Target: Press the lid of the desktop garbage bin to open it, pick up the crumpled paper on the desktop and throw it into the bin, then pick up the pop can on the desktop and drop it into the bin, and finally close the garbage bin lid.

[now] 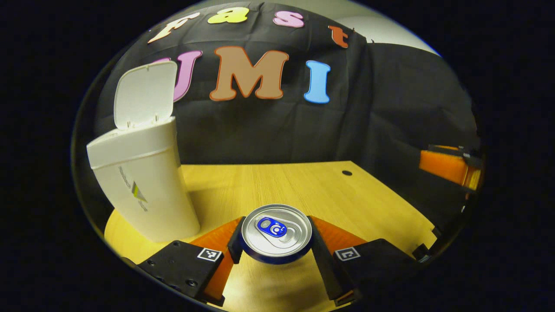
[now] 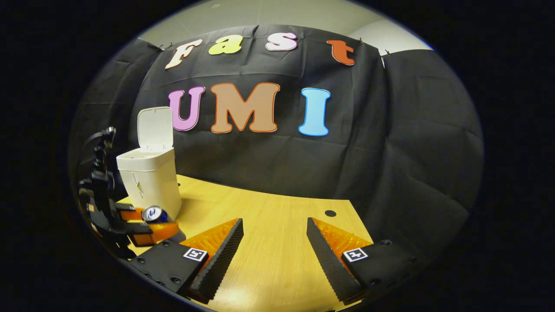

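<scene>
A: Aluminium can, upright, silver top with a blue tab facing the camera in the left gripper view. It sits between the fingers of the left tool; both fingers look pressed to its sides just under the rim, so I log it as held. Cannot tell whether its base is on the surface or just off it.

B: Handling?

A: Judgement only: light, thin-walled, smooth. Likely to dent if squeezed hard and to slip if squeezed too little. A hold across the round body, as now, seems right; higher up near the rim the wall is stiffer.

B: Where is it relative to the bin?

A: Bin stands just beside it, at left in the left gripper view, white, tall, tapering down. Lid is up, standing open at the back of the mouth. The right gripper view agrees: can low against the bin front, left tool around it.

B: Paper?

A: No crumpled paper seen on the surface; probably inside the bin, interior hidden.

B: Right tool?

A: Right tool is wide apart, nothing between its fingers, over bare surface, well apart from the bin.

B: Next?

A: Lift the can above the mouth, clear of the lid, release. Risk: clipping the rim.
</scene>
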Tool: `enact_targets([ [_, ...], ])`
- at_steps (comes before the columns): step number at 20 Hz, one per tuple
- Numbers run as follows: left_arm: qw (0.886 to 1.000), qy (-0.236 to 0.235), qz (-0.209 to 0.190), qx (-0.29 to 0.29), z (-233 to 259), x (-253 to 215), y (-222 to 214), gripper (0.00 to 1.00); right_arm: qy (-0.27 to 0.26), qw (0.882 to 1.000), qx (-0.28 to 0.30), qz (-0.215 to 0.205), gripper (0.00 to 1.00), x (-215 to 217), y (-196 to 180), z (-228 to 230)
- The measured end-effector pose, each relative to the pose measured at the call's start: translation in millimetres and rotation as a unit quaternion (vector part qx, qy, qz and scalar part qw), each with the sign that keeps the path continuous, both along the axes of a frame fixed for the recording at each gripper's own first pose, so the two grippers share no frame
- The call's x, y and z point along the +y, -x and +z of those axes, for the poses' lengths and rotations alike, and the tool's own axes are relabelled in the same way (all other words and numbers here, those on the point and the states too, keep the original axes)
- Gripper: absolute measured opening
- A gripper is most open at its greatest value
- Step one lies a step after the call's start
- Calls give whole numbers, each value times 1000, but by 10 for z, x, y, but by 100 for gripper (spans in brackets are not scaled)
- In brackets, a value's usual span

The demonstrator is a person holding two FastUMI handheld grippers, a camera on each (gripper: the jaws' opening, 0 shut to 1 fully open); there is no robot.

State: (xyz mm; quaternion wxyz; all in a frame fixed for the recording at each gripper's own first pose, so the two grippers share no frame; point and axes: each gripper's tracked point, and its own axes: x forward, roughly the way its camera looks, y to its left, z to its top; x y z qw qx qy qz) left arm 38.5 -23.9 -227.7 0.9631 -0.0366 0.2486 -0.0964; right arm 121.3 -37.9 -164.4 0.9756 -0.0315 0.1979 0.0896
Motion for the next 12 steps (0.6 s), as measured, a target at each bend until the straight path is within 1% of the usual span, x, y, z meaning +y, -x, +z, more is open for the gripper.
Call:
enact_targets([
  [4,998,5,2,-70,633,81,-236,79,-14,1000,-9,8,98,124,-69,51],
  [8,993,-11,7,-119,1117,276,-428,78,-23,1000,-18,6,98,200,-122,104],
  [12,987,-39,25,-156,1459,601,-626,78,-27,999,-22,-1,98,247,-142,120],
])
